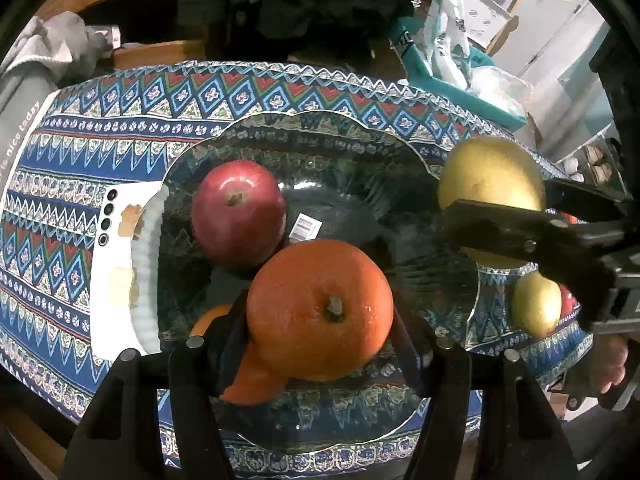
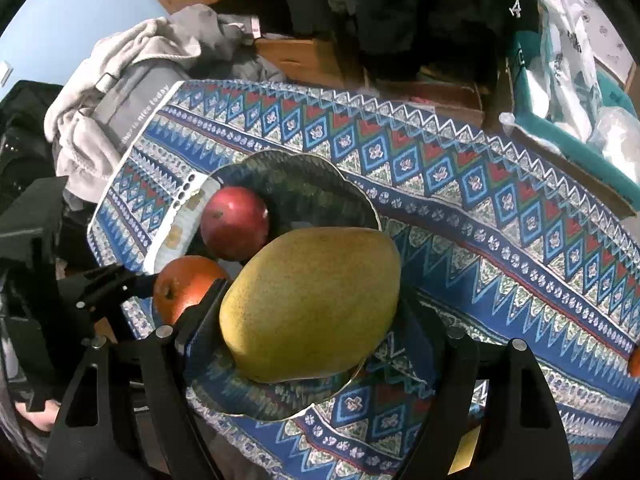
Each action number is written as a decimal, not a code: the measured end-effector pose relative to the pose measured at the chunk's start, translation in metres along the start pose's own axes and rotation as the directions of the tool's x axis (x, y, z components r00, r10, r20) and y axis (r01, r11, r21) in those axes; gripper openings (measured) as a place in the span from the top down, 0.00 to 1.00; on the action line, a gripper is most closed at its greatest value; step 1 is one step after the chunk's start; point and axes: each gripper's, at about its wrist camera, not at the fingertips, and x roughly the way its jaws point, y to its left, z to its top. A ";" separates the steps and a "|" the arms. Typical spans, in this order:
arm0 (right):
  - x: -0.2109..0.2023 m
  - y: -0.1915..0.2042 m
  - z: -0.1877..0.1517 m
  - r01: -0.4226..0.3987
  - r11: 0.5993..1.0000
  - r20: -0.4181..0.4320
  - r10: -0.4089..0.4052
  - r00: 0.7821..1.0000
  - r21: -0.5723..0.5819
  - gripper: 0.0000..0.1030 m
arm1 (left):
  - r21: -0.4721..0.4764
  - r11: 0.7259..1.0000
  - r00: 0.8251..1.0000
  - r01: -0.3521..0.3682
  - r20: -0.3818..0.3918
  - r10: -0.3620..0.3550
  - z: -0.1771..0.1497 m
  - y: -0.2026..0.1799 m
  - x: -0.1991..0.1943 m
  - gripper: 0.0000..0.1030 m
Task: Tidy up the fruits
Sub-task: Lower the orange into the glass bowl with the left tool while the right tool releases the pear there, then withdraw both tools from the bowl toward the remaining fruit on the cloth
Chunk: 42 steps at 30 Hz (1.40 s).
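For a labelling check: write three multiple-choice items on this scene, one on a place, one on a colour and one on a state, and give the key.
1. Where does the red apple lie?
A) on the floor
B) in the glass bowl
C) in a drawer

2. What colour is the fruit in the right gripper?
A) yellow-green
B) purple
C) white

3. In what state is the left gripper?
A) open and empty
B) shut on the orange
C) shut on nothing

Key:
1 B, the apple sits inside the bowl's rim.
2 A, the mango between those jaws is yellow-green.
3 B, its jaws press on both sides of the orange.
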 end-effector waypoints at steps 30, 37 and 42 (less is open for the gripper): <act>0.002 -0.003 0.003 0.026 1.000 0.009 -0.026 1.000 0.014 0.22 | -0.002 1.000 0.999 -0.005 -0.037 0.004 -0.002 0.001 0.006 0.35; -0.021 -0.006 -0.001 0.063 0.998 0.042 -0.063 0.997 0.021 0.22 | -0.008 1.000 0.999 0.017 -0.040 -0.018 -0.003 -0.007 -0.002 0.35; -0.041 -0.010 -0.006 0.102 0.994 0.062 -0.104 0.993 0.025 0.22 | 0.007 0.999 0.999 0.033 -0.023 -0.033 -0.002 -0.019 -0.012 0.30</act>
